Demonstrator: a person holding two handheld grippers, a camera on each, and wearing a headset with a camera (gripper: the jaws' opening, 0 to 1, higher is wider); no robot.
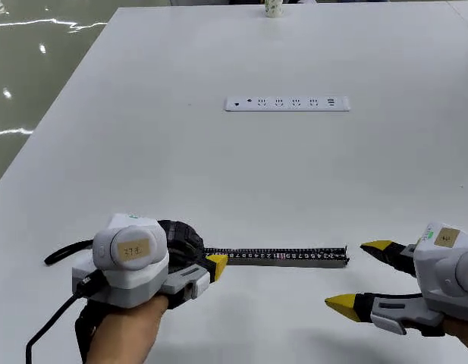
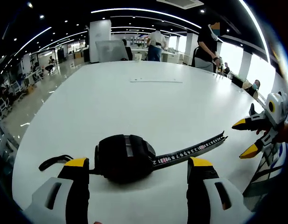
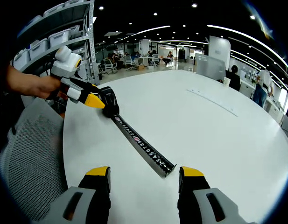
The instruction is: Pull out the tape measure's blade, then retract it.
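Observation:
A black tape measure point(image 1: 182, 236) lies on the white table point(image 1: 218, 167) with its blade point(image 1: 287, 255) pulled out flat to the right. My left gripper point(image 1: 199, 254) is open, its yellow-tipped jaws on either side of the case point(image 2: 125, 156) with a gap on each side. The blade's end hook point(image 3: 167, 167) rests on the table just ahead of my right gripper point(image 3: 144, 170), which is open and holds nothing. In the head view the right gripper point(image 1: 360, 274) sits slightly right of the blade's end.
A white power strip point(image 1: 287, 104) lies further back in the middle of the table, and a small cup point(image 1: 274, 7) stands at the far edge. The tape's black wrist strap point(image 1: 67, 252) trails left. A mesh chair point(image 3: 27, 154) is beside the table.

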